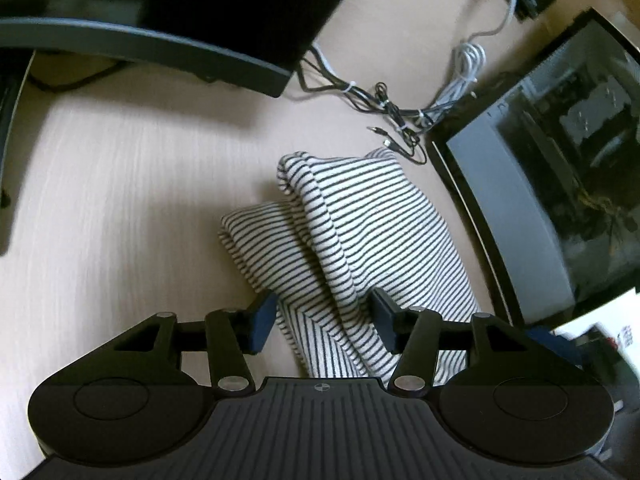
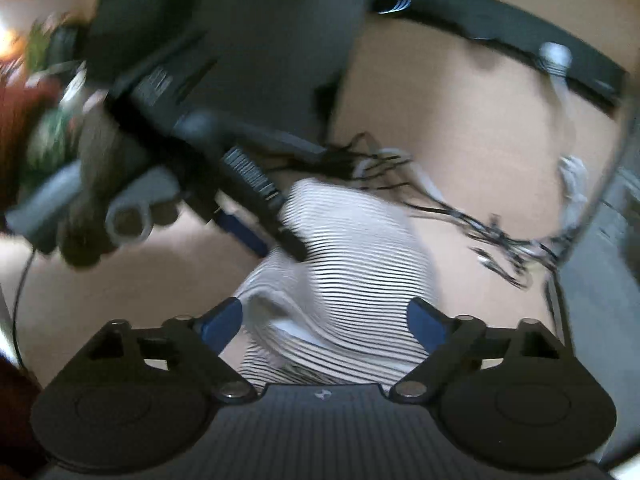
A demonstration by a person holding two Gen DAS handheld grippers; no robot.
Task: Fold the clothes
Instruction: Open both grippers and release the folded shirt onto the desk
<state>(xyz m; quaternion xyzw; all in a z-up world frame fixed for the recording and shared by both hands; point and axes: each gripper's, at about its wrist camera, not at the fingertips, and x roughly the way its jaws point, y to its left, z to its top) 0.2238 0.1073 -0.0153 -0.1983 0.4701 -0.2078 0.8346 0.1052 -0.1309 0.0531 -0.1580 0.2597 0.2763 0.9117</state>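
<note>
Below both tools, the striped garment lies folded on the pale wooden table, beside tangled cables. Left gripper and right gripper hover above it, fingers spread, pinching nothing

I hold my left gripper low with its jaws spread wide, while my right gripper hovers with jaws parted too, and my gloved left hand grips its handle.
</note>
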